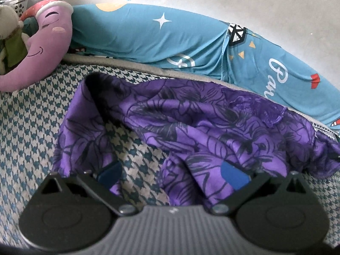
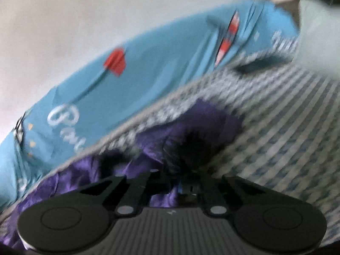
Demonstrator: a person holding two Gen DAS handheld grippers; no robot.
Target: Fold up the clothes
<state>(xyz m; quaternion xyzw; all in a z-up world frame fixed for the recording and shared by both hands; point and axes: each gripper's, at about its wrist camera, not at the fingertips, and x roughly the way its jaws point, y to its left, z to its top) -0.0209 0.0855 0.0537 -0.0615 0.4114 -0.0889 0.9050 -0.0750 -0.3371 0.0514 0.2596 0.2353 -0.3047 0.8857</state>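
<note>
A purple garment (image 1: pixel 191 127) with a dark flower print lies crumpled on the houndstooth bed cover (image 1: pixel 27 131). My left gripper (image 1: pixel 172 174) hovers at its near edge, open wide. Its blue pads (image 1: pixel 110 173) stand far apart, with a fold of the cloth hanging between them and lapping the right one. In the blurred right wrist view, the same purple garment (image 2: pixel 131 170) bunches up around my right gripper (image 2: pixel 188 186). Those fingers are drawn together at the middle, pinching a puckered fold of the cloth.
A long teal bolster (image 1: pixel 148 36) with white print runs along the white wall behind the bed. A pink moon-shaped plush (image 1: pixel 48 42) and other soft toys sit at the far left. The teal bolster (image 2: pixel 127 80) also shows in the right wrist view, above the patterned cover (image 2: pixel 276 131).
</note>
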